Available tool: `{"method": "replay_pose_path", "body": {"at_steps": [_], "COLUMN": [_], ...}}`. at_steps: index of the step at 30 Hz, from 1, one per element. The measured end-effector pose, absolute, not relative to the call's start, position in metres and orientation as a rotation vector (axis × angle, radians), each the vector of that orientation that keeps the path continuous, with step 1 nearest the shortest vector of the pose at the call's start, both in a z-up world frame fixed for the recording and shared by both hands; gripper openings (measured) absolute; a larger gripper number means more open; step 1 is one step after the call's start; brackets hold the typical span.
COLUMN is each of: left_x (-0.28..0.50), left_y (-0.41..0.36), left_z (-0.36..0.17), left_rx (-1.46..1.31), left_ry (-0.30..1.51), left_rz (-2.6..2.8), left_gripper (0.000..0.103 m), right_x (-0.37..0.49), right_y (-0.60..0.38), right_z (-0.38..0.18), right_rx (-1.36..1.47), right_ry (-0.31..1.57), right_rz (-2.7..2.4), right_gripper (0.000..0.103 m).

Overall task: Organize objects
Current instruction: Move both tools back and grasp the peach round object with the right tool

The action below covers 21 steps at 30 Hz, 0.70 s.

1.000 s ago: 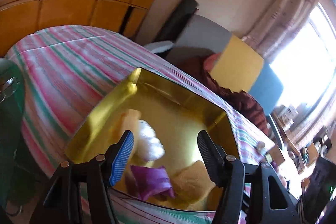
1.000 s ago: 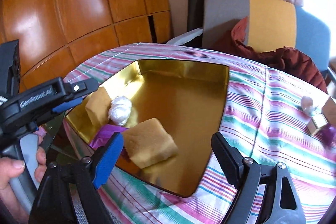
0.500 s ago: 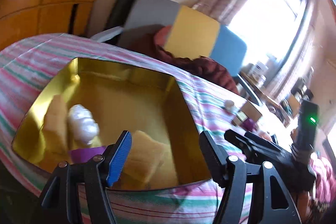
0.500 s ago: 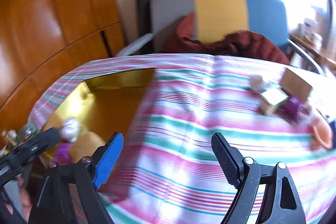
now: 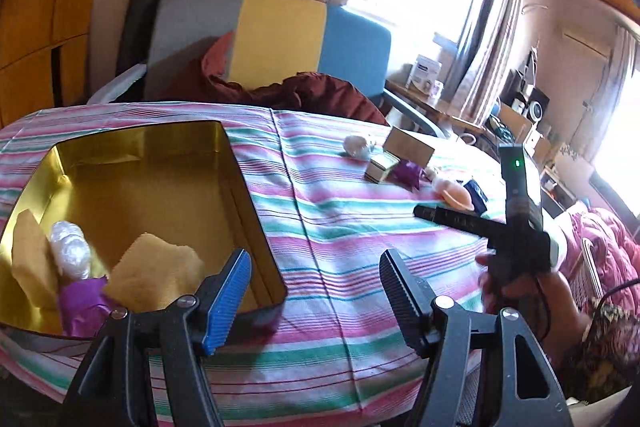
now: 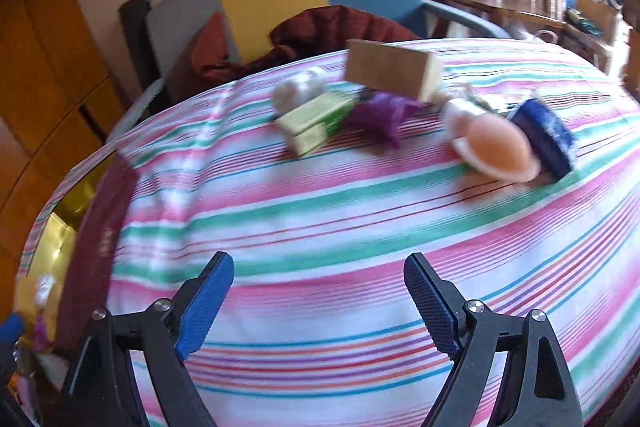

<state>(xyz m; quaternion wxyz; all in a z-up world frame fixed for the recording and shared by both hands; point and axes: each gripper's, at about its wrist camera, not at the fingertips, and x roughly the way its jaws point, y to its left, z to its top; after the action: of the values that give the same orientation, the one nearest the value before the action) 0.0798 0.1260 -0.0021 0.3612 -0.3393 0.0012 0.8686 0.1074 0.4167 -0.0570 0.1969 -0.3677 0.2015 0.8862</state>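
**Loose items ahead of the right claw, tin beside the left**

Loose items wait in a huddle on the striped table [image 6: 320, 211], well ahead of the right claw [image 6: 318, 301], which hangs above bare cloth with its jaws spread wide and nothing between them. Nearest to it on the far right are a peach-coloured soft thing [image 6: 494, 151] and a dark blue packet [image 6: 546, 135] touching it. Further on and a little left lie a purple wrapper [image 6: 380, 115], a green box [image 6: 316, 119], a white bundle [image 6: 298, 89] and a brown box [image 6: 390, 71] behind them. This view is blurred, so finer detail cannot be told.

The left claw [image 5: 316, 291] is likewise wide apart and empty, hovering over the table's near edge. The gold tin [image 5: 240, 183] sits just to its left, already holding a yellow sponge [image 5: 156, 279], a white bundle [image 5: 70, 253] and a purple wrapper [image 5: 82, 301].

The step in hand looks like a reach for the next piece. To do it well, pick one item at the edge of the pile, probably the peach one, centre it between the jaws, and come down squarely so neighbours are not knocked. The soft thing will likely squash, so close gently.
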Motion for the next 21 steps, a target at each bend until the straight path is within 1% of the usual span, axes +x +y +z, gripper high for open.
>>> {"method": "replay_pose_path", "body": {"at_steps": [6, 10, 14, 19, 20, 21], "left_x": [0.078, 0.075, 0.073, 0.072, 0.072, 0.072], "left_y": [0.133, 0.132, 0.134, 0.147, 0.150, 0.153], "left_z": [-0.007, -0.008, -0.006, -0.008, -0.008, -0.008], "left_rx": [-0.920, -0.943, -0.944, -0.965, -0.967, -0.967], "left_ry": [-0.005, -0.017, -0.004, 0.031, 0.041, 0.051], "left_rz": [2.200, 2.202, 2.199, 2.169, 2.161, 2.150], "left_gripper": [0.068, 0.068, 0.068, 0.068, 0.068, 0.068], "right_x": [0.098, 0.078, 0.073, 0.070, 0.071, 0.072], "right_y": [0.490, 0.523, 0.542, 0.561, 0.566, 0.570], "right_z": [-0.038, -0.042, -0.050, -0.065, -0.070, -0.075], "right_rx": [-0.898, -0.939, -0.958, -1.019, -1.038, -1.059], "right_ry": [0.495, 0.411, 0.362, 0.366, 0.396, 0.443], "right_rz": [2.435, 2.401, 2.392, 2.373, 2.357, 2.356], "right_gripper": [0.087, 0.082, 0.083, 0.081, 0.078, 0.070]}}
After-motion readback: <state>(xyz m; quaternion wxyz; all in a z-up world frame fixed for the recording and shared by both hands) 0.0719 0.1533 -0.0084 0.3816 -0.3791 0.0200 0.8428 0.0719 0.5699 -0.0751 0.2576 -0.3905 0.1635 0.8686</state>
